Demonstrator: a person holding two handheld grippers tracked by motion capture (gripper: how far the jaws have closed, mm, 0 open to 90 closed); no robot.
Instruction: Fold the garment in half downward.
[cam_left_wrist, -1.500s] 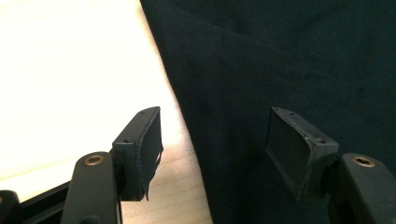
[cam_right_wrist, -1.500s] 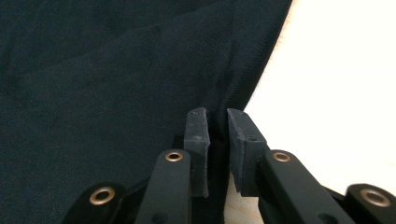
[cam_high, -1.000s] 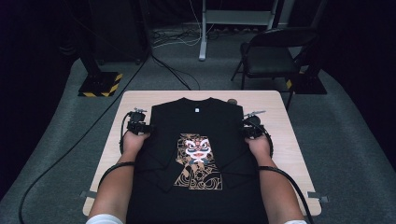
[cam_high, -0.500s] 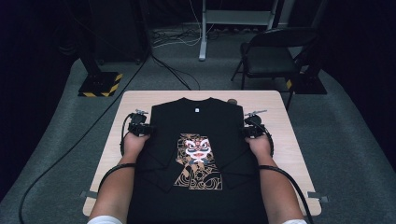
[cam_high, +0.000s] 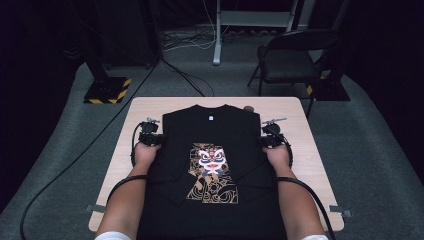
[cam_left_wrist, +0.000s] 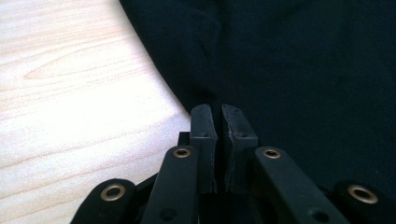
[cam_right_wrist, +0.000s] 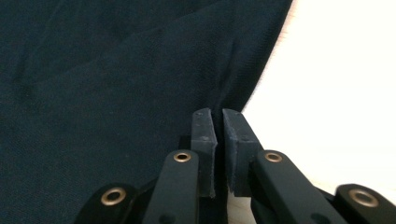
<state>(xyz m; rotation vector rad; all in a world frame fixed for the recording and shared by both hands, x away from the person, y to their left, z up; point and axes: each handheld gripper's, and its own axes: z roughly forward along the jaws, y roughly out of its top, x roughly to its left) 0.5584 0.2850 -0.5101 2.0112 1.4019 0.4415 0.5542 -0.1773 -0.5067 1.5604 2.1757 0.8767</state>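
A black t-shirt (cam_high: 215, 135) with a lion-mask print lies face up on the wooden table (cam_high: 310, 165), its sleeves folded inward. My left gripper (cam_high: 159, 140) sits at the shirt's left side edge, and its jaws have just been closing. In the left gripper view the gripper (cam_left_wrist: 219, 109) pinches a ridge of the black cloth (cam_left_wrist: 289, 70) at the hem. My right gripper (cam_high: 264, 141) is at the right side edge, jaws also just closing. There a crease of the shirt (cam_right_wrist: 116, 93) runs into the narrow gap of the gripper (cam_right_wrist: 216, 113).
Bare wood (cam_left_wrist: 70, 93) (cam_right_wrist: 327, 93) lies outside each shirt edge. A small round object (cam_high: 248, 108) sits near the table's far edge. Beyond the table stand a dark chair (cam_high: 290, 55) and a stand base with yellow-black stripes (cam_high: 107, 90); cables cross the floor.
Both hands stay at the shirt's sides. The shirt lies as before.
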